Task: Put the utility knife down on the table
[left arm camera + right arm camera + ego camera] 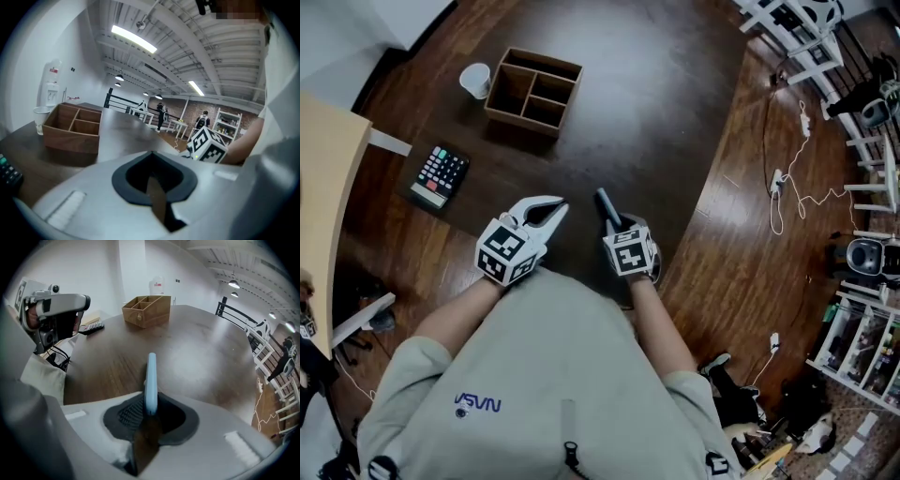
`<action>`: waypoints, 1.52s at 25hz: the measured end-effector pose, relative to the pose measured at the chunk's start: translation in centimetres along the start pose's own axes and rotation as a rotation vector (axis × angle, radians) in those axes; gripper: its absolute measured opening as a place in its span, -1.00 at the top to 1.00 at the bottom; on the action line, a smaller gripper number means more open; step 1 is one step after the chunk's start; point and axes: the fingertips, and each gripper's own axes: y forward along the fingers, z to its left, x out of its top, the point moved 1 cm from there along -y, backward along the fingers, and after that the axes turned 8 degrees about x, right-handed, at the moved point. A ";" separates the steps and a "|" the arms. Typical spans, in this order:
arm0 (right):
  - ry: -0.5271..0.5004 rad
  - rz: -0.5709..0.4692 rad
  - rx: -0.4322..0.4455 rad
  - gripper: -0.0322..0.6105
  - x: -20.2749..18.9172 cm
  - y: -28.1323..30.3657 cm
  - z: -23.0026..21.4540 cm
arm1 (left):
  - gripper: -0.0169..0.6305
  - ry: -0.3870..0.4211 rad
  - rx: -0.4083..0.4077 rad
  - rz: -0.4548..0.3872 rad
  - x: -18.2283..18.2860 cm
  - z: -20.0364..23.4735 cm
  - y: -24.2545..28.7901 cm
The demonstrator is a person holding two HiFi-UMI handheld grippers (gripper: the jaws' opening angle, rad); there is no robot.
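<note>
My right gripper [614,225] is shut on the utility knife [607,206], over the near part of the dark round table [675,112]. In the right gripper view the knife [151,380] is a slim light-blue bar. It sticks out forward from between the dark pads of that gripper [151,408], pointing down toward the tabletop. Whether its tip touches the wood I cannot tell. My left gripper [555,208] hovers just left of it, shut with nothing in it. In its own view the left gripper [150,177] shows only a thin sliver of table between the jaws.
A wooden divided box [534,89] stands at the table's far side with a white cup [475,80] to its left. A calculator [441,175] lies at the left. A pale desk [328,187] borders the left. Cables and racks lie on the floor to the right.
</note>
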 end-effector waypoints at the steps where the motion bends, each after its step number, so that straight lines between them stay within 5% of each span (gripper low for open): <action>1: 0.001 0.008 -0.003 0.68 -0.1 -0.1 0.0 | 0.94 0.003 -0.010 0.010 -0.2 0.0 0.4; 21: -0.005 0.073 -0.075 0.61 -0.2 -1.4 -1.3 | 0.94 -0.007 -0.091 0.011 -0.4 -0.6 2.2; 38: 0.017 -0.021 -0.125 0.54 -0.1 -4.2 -3.7 | 0.94 -0.015 -0.072 -0.003 -0.3 -1.6 2.0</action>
